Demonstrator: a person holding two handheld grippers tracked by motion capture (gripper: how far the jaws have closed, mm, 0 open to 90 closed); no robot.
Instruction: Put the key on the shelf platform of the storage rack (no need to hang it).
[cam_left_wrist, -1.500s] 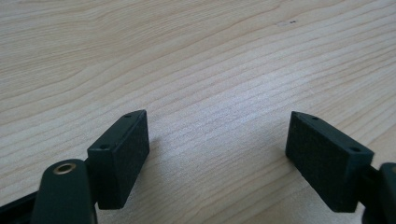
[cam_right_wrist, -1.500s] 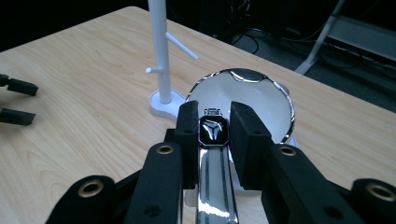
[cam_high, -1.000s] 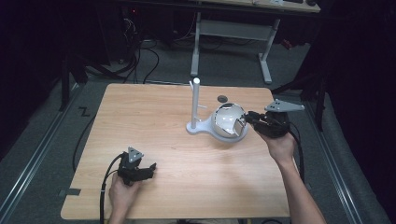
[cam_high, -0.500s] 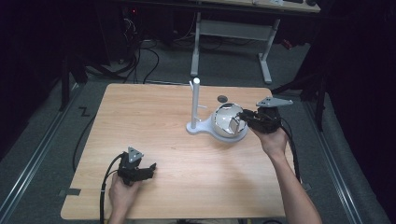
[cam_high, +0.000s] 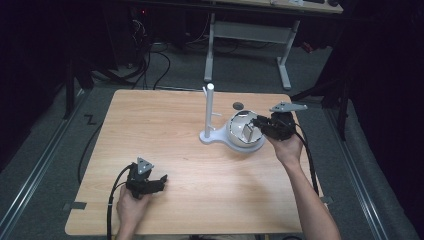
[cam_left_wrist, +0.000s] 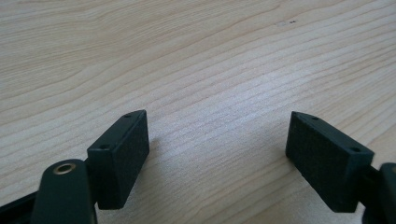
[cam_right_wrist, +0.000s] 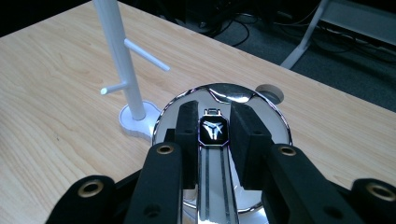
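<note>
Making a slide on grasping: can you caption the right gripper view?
Right gripper shut on a watch above a shiny round dish, beside a white peg stand on the wooden table.

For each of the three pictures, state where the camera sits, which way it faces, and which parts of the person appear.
High view: above the table's near edge, facing forward and down; both forearms, left tongs, right tongs.
Left gripper view: on the left tongs, facing bare table; open jaws.
Right gripper view: on the right tongs, facing watch, dish.
Shared: white stand.
</note>
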